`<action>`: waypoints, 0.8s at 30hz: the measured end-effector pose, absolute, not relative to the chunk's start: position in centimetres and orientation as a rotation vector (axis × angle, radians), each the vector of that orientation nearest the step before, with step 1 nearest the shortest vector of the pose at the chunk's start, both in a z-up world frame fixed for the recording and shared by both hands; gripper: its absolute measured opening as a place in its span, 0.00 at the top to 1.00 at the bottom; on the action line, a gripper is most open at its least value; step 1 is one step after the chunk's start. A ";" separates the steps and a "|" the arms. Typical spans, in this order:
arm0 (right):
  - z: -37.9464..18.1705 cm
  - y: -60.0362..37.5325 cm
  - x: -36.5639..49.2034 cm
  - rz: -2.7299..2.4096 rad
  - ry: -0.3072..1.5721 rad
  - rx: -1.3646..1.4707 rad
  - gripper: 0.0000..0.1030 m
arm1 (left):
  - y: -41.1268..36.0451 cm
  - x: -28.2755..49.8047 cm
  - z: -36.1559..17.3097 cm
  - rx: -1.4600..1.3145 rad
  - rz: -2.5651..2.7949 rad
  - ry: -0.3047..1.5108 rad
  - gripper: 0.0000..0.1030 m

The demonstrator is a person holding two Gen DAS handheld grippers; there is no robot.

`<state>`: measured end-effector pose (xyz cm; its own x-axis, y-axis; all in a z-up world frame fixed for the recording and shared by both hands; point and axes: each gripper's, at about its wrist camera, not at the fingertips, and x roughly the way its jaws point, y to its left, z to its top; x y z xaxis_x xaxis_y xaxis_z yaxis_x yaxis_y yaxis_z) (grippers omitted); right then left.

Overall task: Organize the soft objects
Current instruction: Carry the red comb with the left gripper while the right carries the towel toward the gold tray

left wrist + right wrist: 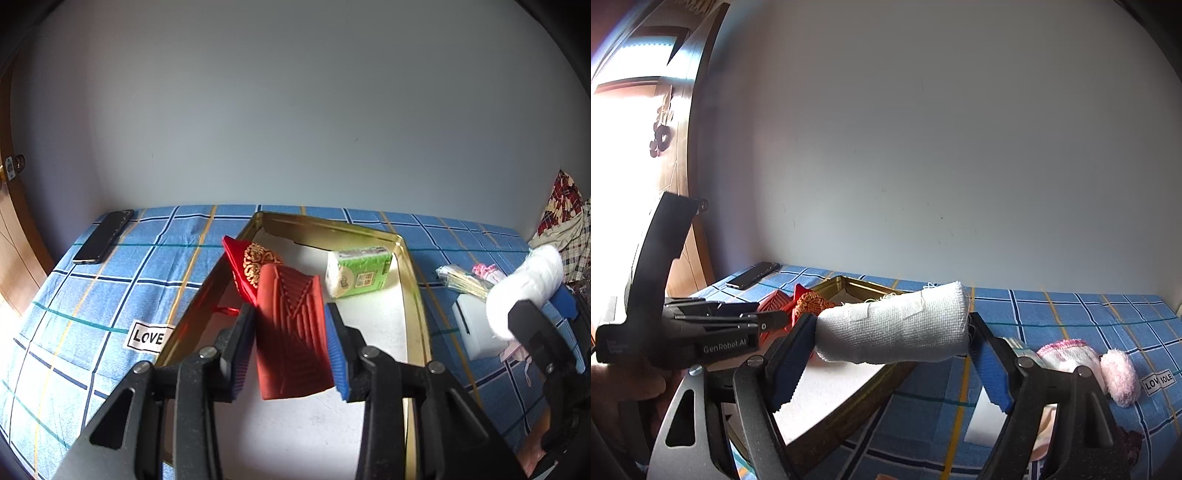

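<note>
Gold tray (415, 291) on the checked bedspread (110, 295). Left gripper (291, 343) clamped on ribbed red pouch (291, 332) over tray; right gripper (894, 350) clamped on white gauze roll (897, 325) above tray edge. Best lowered flat beside tissue pack (360, 271) before release.

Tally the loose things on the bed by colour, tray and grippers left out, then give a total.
Red: 2, ribbed pouch and embroidered pouch
White: 2, gauze roll and box
Green: 1, tissue pack
Pink: 1, sock
Black: 1, phone
Yellow-green: 1, wrapped sticks
Total: 8
</note>
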<state>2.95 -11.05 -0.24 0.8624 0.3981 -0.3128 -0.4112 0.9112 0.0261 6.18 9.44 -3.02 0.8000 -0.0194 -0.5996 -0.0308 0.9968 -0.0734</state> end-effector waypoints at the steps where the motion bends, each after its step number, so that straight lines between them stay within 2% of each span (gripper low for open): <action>1: 0.0 -11.0 3.2 0.425 0.316 -0.039 0.21 | 9.6 6.4 -2.9 -0.079 0.008 0.646 0.65; 10: 2.6 -8.7 5.8 0.433 0.254 -0.015 0.21 | 10.6 7.8 -1.8 -0.048 0.037 0.653 0.65; 24: 1.6 -8.9 7.5 0.420 0.282 -0.004 0.21 | 10.3 12.3 -2.5 -0.025 0.014 0.751 0.65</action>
<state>7.47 -8.88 1.58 0.8748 0.4020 -0.2706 -0.4031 0.9136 0.0541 12.35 10.32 -2.50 0.7310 0.0043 -0.6824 -0.0219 0.9996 -0.0172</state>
